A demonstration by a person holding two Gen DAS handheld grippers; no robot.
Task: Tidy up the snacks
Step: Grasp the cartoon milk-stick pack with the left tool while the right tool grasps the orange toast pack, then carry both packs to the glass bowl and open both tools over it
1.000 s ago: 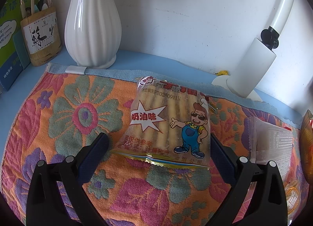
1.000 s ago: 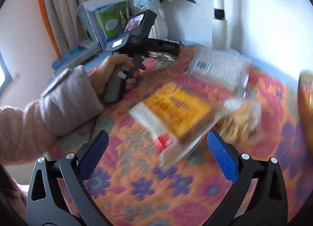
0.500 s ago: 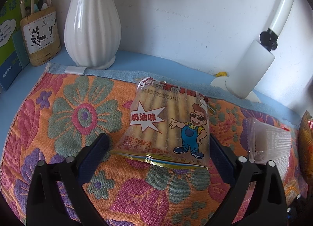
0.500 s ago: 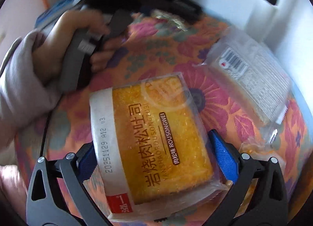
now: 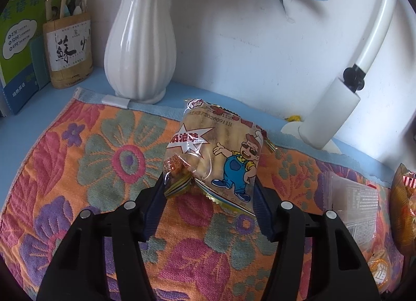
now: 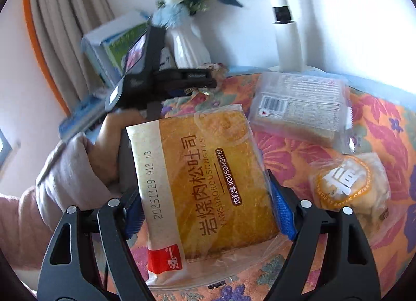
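Left wrist view: left gripper (image 5: 209, 191) clamped on biscuit packet (image 5: 217, 155), lifted near back edge of flowered cloth (image 5: 85, 160), just ahead of white vase (image 5: 140, 48).

Right wrist view: right gripper (image 6: 205, 208) closed around toast packet (image 6: 205, 176), held above cloth. Clear wrapped packet (image 6: 299, 108) and round pastry (image 6: 348, 186) loose at right side. Sorting looks barely begun; two in hand, at least two left.

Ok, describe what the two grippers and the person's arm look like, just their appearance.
Each hand-held gripper, left and right, has black skeletal fingers with cut-outs, silver rivets and ribbed blue pads. The left one's body carries a small lit screen. The person's left hand emerges from a pale pink, grey-cuffed sleeve.
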